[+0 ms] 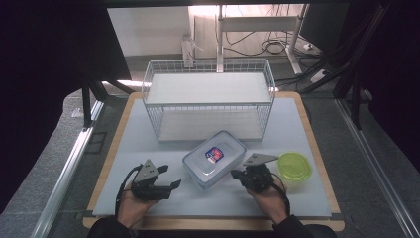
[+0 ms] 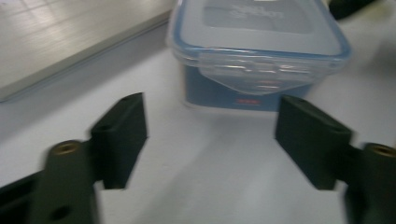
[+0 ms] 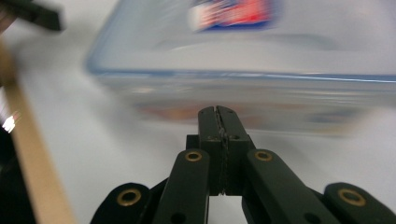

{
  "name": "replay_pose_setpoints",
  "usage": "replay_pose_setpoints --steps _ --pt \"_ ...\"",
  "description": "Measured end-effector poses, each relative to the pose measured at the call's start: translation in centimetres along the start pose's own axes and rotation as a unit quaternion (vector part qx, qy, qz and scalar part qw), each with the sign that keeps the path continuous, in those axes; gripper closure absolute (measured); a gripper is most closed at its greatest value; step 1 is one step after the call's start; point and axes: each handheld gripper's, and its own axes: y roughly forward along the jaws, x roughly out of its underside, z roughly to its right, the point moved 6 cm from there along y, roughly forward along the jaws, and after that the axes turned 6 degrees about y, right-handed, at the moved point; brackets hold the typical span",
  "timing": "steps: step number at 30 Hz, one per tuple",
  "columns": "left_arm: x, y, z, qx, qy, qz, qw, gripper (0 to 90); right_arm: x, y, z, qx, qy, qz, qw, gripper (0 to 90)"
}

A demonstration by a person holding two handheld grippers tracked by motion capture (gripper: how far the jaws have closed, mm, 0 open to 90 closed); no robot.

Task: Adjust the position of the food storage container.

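Two hand-held black grippers at near table edge, clear container between them.

Left gripper (image 1: 174, 185): jaws apart with nothing between, pointing at clear rectangular plastic container with blue-sealed lid and red-blue label (image 1: 214, 158), well short of its clip side. Right gripper (image 1: 236, 174): jaws pressed fully together, empty, tips just beside container's long side wall; contact cannot be told. Container lies flat at centre of white table mat (image 1: 124, 148), lid on, in front of white wire basket (image 1: 208, 99). Round yellow-green plastic tub (image 1: 295, 167) just right of right gripper.
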Motion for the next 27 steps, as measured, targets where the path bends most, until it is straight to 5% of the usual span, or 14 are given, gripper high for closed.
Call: replay_pose_setpoints --steps 9,14,22,24,27 --pt "0.1 0.6 0.6 0.013 -0.004 -0.013 0.9998 38.8 -3.5 -1.7 4.8 0.09 0.036 0.05 0.9941 89.7" --pt "0.3 0.8 0.5 0.013 -0.006 -0.014 0.9998 35.7 -5.9 0.7 7.0 0.137 0.039 0.04 0.989 89.7" --pt "0.2 0.6 0.3 0.014 -0.015 -0.011 0.9997 42.9 -6.2 3.4 8.1 0.144 0.033 -0.006 0.989 90.0" --pt "0.2 0.6 0.2 0.013 -0.02 -0.012 0.9996 43.8 -6.0 3.1 8.0 0.122 0.05 -0.007 0.9912 90.0" --pt "0.4 0.6 -0.3 0.002 -0.03 -0.022 0.9993 47.9 -5.3 2.6 6.8 0.101 0.044 -0.009 0.9939 90.0"
